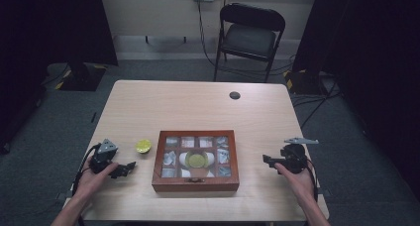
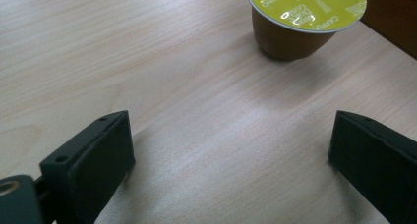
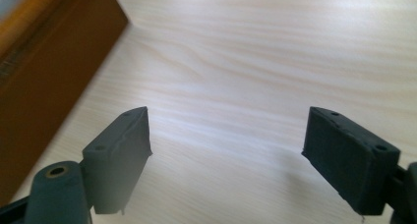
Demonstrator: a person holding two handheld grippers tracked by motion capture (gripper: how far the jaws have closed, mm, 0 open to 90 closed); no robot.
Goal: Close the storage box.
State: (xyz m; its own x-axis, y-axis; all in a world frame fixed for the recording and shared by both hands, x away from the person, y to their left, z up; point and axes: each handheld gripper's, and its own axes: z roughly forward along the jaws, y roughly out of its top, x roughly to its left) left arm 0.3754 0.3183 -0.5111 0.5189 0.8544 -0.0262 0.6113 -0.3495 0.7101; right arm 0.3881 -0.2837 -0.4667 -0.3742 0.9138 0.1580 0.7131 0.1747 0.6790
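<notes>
Sitting lower centre-left of the high view, the coffee capsule [image 1: 143,145] stands on the bare surface [image 1: 198,104] just beside the left wall of the wooden box [image 1: 195,182], apart from it; yellow-green foil lid, brown cup. In the left gripper view the same capsule [image 2: 305,17] is at the upper right, rim up, ahead of the jaws.

Item: wooden box, lower centre of the high view, compartments around a middle well. A second capsule [image 1: 196,160] sits in that well; the outer cells hold pale items too small to tell. A glass lid appears shut over them, though this is uncertain. The box wall [image 3: 44,86] fills the left edge of the right gripper view.

Item: left tongs [image 1: 126,169], lower left, released, jaws wide, nothing between them, pointed toward the box and capsule.

Item: right tongs [image 1: 266,159], lower right, released, jaws wide over bare surface, empty, near the box's right wall.

Item: chair [image 1: 250,35], top centre, beyond the surface. Small dark disc [image 1: 235,95] near the far edge.

Risks, judged: the loose capsule is light and tapered; jaws closing off-centre could tip or skate it against the box wall. A hard squeeze could dent the cup or burst the foil. If the lid is down, a capsule carried over it would have nowhere to go.
</notes>
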